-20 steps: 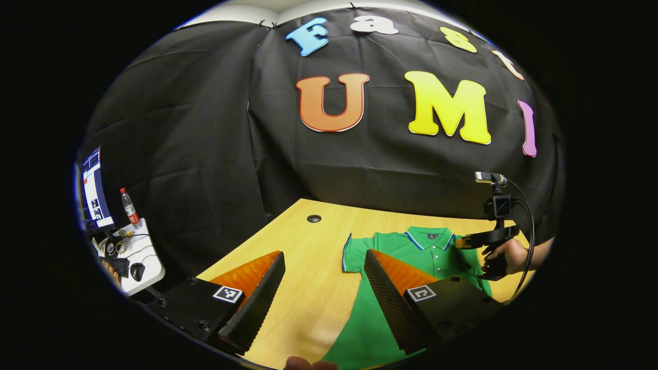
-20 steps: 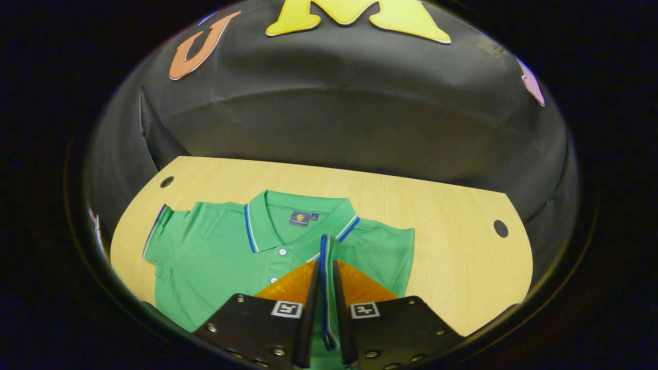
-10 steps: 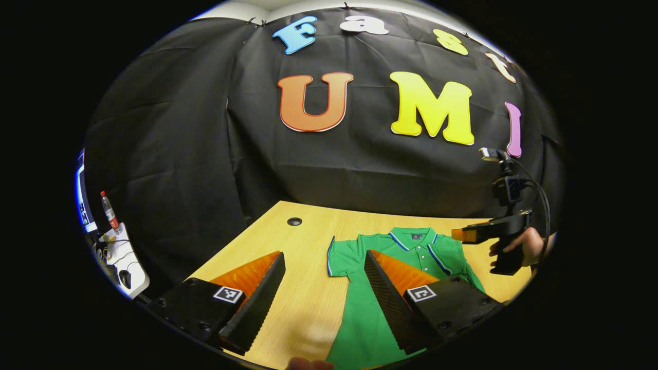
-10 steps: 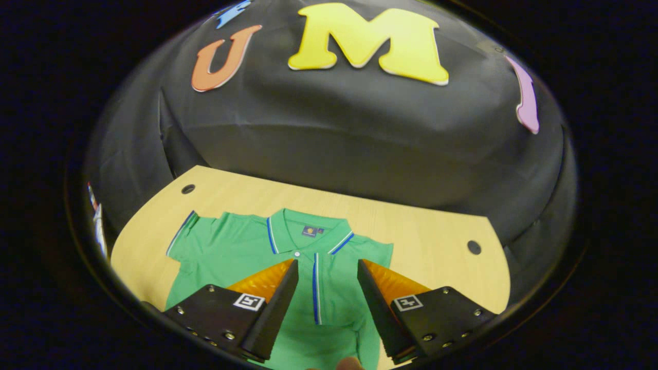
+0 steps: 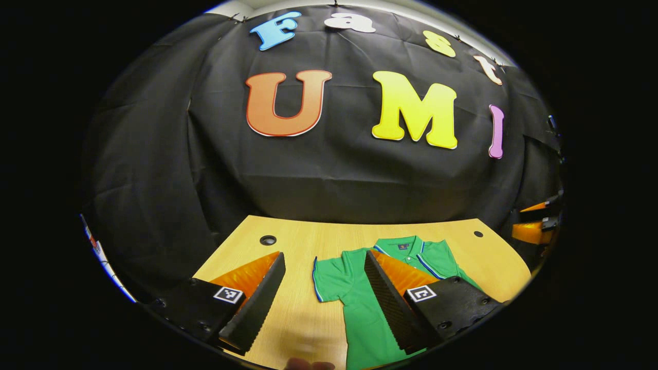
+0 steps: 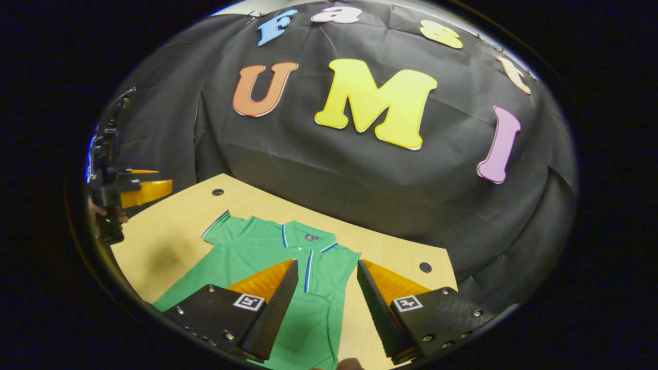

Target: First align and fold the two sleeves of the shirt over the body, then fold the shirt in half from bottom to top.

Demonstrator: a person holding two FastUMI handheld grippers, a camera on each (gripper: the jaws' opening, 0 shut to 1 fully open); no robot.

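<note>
- A green short-sleeved polo shirt (image 6: 267, 257) with blue-and-white trim on the collar and sleeve cuffs is laid flat on the light wooden worktop (image 6: 169, 231), collar toward the far edge by the booth wall, hem toward the near edge.
- Its long axis is seen to run from the near edge to the far edge.
- In the right gripper view, the sleeve (image 6: 226, 231) on the shirt's left-hand side is spread out flat toward the worktop's left edge; the other sleeve is already laid over the body, its trimmed cuff shown as a blue stripe (image 6: 307, 272) beside the button placket.
- One sleeve fold is therefore judged done and one is left.
- The right gripper (image 6: 324, 308) is held above the shirt's chest with its fingers spread apart and nothing between them.
- The left gripper (image 5: 329, 303) is also held with fingers apart and empty, raised over the worktop; bare wood is seen between its fingers, and the spread sleeve (image 5: 331, 277) lies just ahead.
- The spread sleeve is judged to lie nearer the left gripper, so that gripper is the better placed to take its cuff and carry it across toward the placket.
- A round cable hole (image 5: 268, 240) is set near the worktop's far left corner, well apart from the shirt.
</note>
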